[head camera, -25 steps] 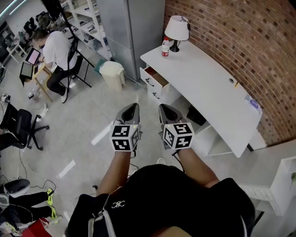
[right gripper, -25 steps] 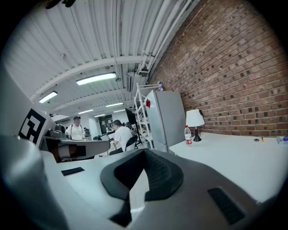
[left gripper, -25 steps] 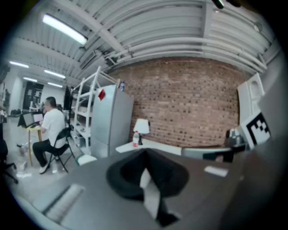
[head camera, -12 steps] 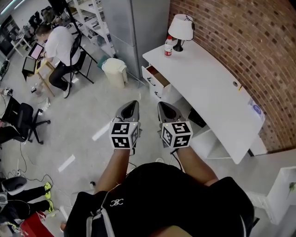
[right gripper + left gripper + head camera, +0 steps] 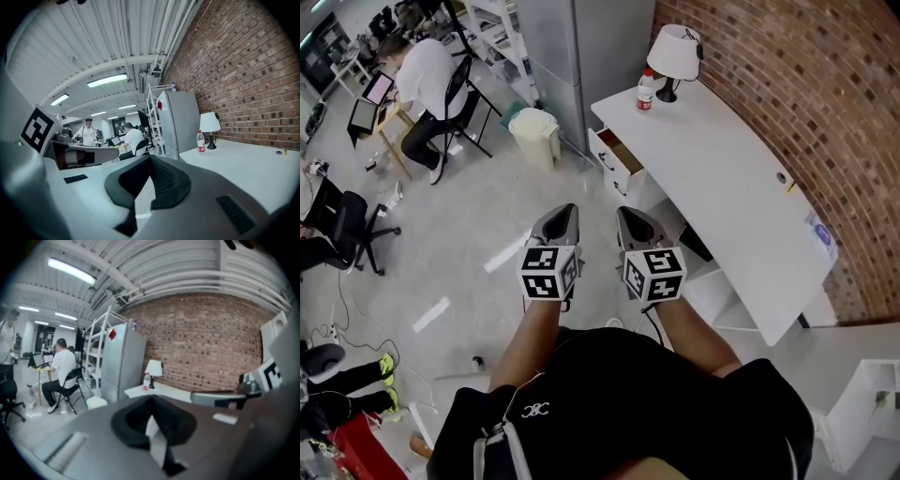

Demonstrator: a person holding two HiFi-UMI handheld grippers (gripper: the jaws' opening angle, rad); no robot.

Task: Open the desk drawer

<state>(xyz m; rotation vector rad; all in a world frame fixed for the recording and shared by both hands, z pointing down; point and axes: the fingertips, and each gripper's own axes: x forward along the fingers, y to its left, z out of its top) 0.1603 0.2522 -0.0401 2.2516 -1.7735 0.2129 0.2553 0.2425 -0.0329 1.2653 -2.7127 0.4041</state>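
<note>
Left gripper (image 5: pixel 570 211): is hovering in front of the person's body, jaws pressed together, gripping nothing.
Right gripper (image 5: pixel 624 213): is hovering just beside the left one, jaws likewise closed and empty.
Drawer (image 5: pixel 616 150): is sitting at the far left end of the counter (image 5: pixel 722 178), upper of two. It is already standing a little way out, brown inside showing, well apart from both grippers.
Counter load: a lamp (image 5: pixel 677 52) and a bottle (image 5: pixel 646 90) are standing at the far end, above the drawer.
Step in hand: judged to be the approach, since neither gripper is touching anything.
Method advised: bring one gripper up to the dark handle (image 5: pixel 604 161) and part its jaws before arrival. Close squarely across the handle, then draw level and straight out from the drawer front.
Caution: a bin (image 5: pixel 534 131) is standing on the floor near the drawer, left of it. A skewed or jerky pull is likely to bind the drawer and shake the bottle.
</note>
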